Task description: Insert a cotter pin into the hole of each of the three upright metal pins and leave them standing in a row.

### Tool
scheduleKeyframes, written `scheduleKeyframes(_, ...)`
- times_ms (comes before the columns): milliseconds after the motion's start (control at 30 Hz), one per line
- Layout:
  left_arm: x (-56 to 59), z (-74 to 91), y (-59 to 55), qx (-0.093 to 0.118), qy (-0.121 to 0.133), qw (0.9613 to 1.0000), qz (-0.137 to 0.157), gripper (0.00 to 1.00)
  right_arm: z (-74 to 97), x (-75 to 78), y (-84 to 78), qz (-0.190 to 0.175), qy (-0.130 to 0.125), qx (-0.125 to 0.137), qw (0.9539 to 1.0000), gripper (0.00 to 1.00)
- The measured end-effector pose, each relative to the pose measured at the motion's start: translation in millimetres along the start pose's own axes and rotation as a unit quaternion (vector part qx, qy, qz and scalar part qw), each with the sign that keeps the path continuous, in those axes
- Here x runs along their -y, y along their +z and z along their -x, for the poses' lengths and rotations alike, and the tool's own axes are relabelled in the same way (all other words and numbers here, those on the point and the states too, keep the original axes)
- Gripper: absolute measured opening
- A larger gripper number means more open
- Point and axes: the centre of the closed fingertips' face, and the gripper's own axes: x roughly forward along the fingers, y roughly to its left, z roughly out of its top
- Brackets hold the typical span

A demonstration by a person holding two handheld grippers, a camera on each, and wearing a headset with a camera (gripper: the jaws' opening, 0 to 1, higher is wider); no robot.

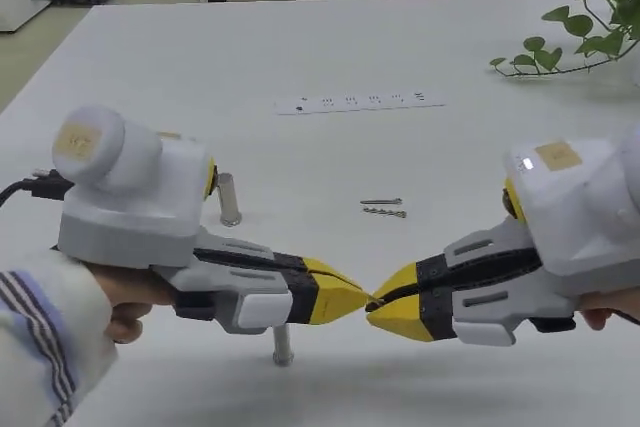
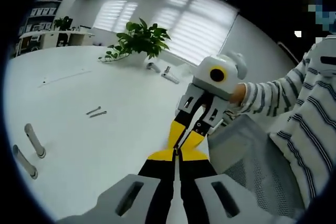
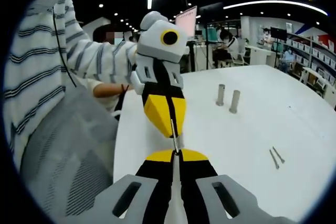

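Meeting above table, left gripper, right gripper

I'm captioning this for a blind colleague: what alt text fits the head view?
The left hand-held gripper and right hand-held gripper meet tip to tip above a white table, a thin cotter pin between their closed tips. Two metal pins stand near the left one; two loose cotter pins lie beyond.

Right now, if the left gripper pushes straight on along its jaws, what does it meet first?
The right gripper: its yellow tips face the left gripper head-on, almost touching, with a thin pin bridging them. Nothing else lies between.
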Motion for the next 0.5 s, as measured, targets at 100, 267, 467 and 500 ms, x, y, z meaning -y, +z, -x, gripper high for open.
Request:
scheduleKeyframes(100, 1.9, 0.7, -2.5, -0.009, -0.002, 0.9998, -0.020, 0.00, 0.8, -2.3, 0.0, 0.002, 0.007, -0.001, 1.0000, 0.05)
scheduleKeyframes(267, 3.5, 1.5, -9.8, -0.031, -0.006, 0.9980, -0.054, 0.00, 1.6, -9.9, 1.6, 0.002, 0.029, -0.004, 0.9996, 0.06)
scheduleKeyframes(467, 7.3, 2.9, -10.5, -0.034, -0.012, 0.9940, -0.103, 0.00, 2.2, -12.9, 2.1, -0.004, 0.041, -0.009, 0.9991, 0.05)
scheduleKeyframes(500, 7.4, 3.0, -10.8, -0.035, -0.011, 0.9935, -0.108, 0.00, 2.5, -12.6, 2.0, -0.009, 0.041, -0.010, 0.9991, 0.05)
